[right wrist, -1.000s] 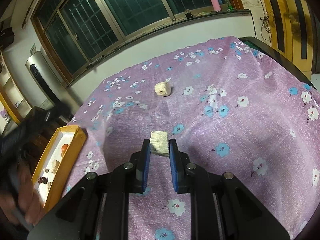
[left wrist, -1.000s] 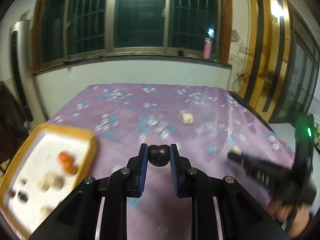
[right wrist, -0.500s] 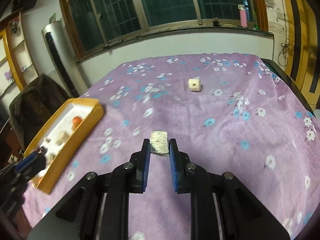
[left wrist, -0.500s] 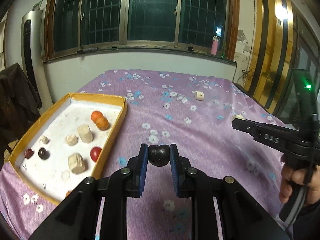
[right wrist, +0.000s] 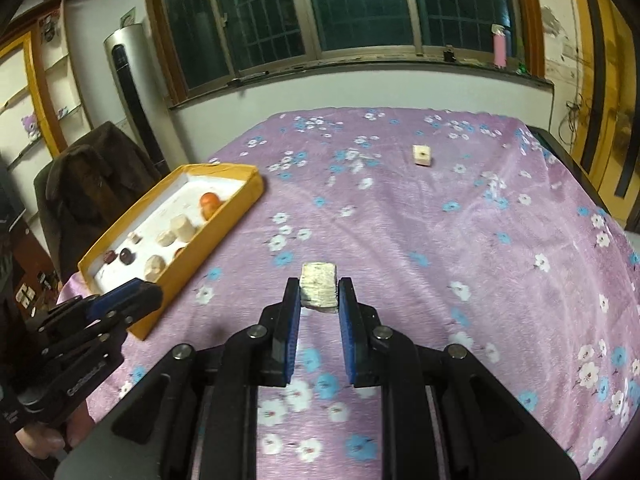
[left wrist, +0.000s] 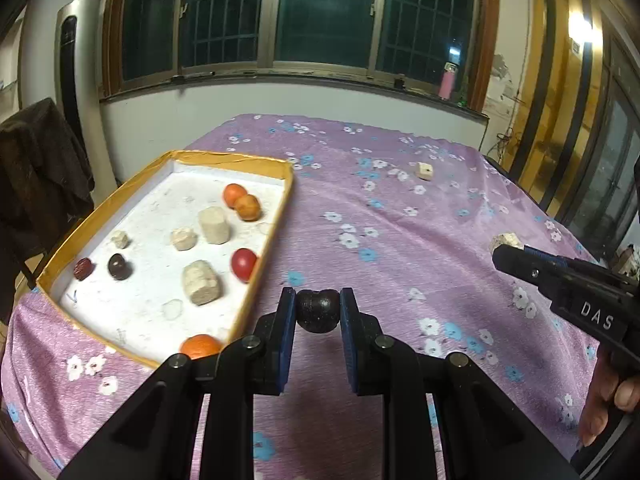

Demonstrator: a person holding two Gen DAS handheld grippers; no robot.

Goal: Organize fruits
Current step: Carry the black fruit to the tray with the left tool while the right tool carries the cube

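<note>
My left gripper is shut on a dark round fruit, held above the purple cloth just right of the yellow-rimmed tray. The tray holds orange, red and dark fruits and several pale chunks. My right gripper is shut on a pale cream chunk above the cloth; it also shows in the left wrist view. The tray lies to its left. One more pale chunk lies far on the cloth, also in the left wrist view.
The table is covered by a purple flowered cloth. A chair with a dark coat stands left of the table. A wall with a windowsill and a pink bottle is behind. The table's right edge drops off.
Both grippers have swung left toward the tray, each keeping its item. The tray now sits closer and larger in both views.
</note>
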